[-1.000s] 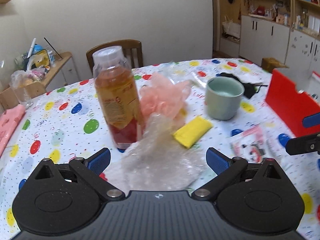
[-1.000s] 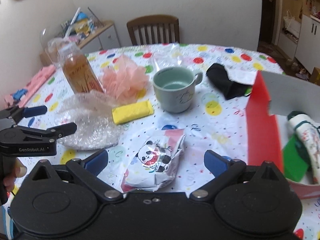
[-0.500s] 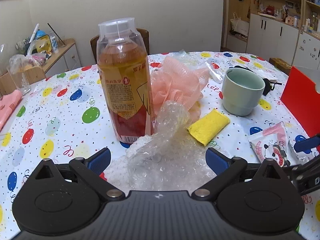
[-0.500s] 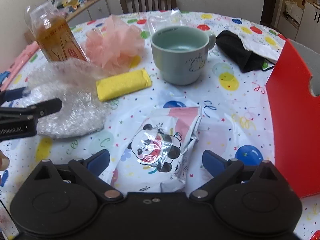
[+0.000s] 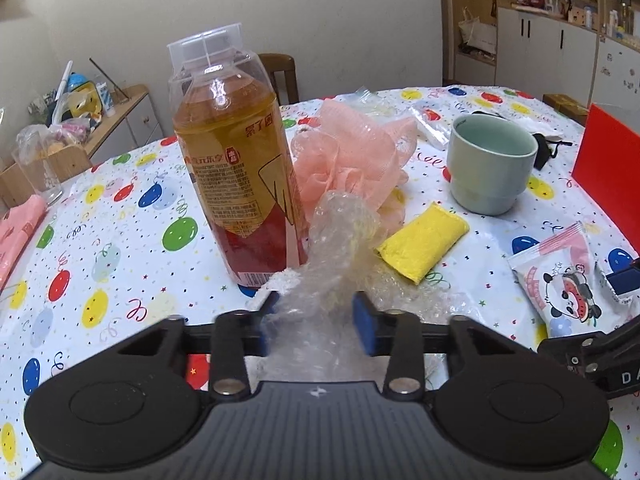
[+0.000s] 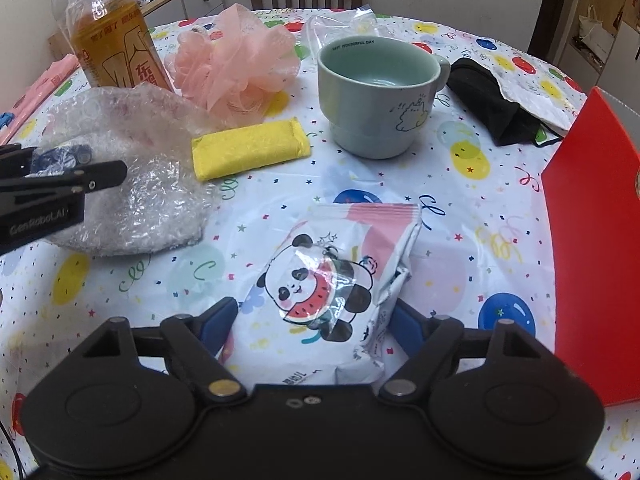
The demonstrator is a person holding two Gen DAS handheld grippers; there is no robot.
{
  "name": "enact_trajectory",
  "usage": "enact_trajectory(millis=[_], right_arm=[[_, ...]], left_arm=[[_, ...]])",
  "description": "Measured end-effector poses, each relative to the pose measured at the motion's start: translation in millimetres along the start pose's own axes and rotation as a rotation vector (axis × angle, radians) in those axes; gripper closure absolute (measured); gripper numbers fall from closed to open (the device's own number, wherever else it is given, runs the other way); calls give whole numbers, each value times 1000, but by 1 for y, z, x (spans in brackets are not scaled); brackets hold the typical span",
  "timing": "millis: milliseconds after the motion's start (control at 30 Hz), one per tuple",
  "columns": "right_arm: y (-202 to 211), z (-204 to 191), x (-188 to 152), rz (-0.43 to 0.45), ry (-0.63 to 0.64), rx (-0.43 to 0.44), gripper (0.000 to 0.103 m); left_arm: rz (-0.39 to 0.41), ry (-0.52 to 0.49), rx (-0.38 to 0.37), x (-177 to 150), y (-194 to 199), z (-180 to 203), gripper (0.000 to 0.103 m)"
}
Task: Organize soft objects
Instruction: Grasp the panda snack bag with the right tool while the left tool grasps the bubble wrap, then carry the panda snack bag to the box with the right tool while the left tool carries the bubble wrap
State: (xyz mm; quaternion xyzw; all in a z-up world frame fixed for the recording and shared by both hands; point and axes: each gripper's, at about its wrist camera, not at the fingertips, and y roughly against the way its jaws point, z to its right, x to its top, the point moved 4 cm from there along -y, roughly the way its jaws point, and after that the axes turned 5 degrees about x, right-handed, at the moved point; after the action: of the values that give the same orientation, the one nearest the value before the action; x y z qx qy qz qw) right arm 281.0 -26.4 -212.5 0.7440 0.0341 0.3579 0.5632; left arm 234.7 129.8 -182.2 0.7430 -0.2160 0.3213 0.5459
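Note:
My left gripper (image 5: pixel 316 322) is shut on a crumpled sheet of clear bubble wrap (image 5: pixel 340 248), which lies on the table; it also shows in the right wrist view (image 6: pixel 128 184). My right gripper (image 6: pixel 310 320) has its blue pads against both sides of a white panda tissue pack (image 6: pixel 332 284) and grips it on the tablecloth. The pack also shows in the left wrist view (image 5: pixel 560 276). A yellow sponge (image 6: pixel 250 152) and a pink bath pouf (image 6: pixel 236 60) lie behind.
A tall tea bottle (image 5: pixel 236 176) stands just left of the bubble wrap. A green mug (image 6: pixel 378 96) stands mid-table. A red box (image 6: pixel 596 240) is at the right. A black cloth (image 6: pixel 488 100) lies at the back right.
Both grippers moved forward and down. The left jaws closed onto the bubble wrap. The right jaws closed in on the panda pack.

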Motion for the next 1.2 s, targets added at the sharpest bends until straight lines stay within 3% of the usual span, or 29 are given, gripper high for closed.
enact_trajectory(millis=[200, 400, 667, 1200], right_arm=[[3, -3, -2, 14, 29, -13, 27], [13, -2, -4, 45, 39, -3, 32], [39, 1, -6, 115, 70, 19, 36], [115, 37, -11, 201, -32, 100, 36]], left_arm=[[7, 6, -14, 2, 5, 3, 91], [44, 0, -29, 9, 16, 12, 99], [60, 59, -82, 19, 32, 14, 100], [112, 135, -189, 47, 92, 32, 100]])
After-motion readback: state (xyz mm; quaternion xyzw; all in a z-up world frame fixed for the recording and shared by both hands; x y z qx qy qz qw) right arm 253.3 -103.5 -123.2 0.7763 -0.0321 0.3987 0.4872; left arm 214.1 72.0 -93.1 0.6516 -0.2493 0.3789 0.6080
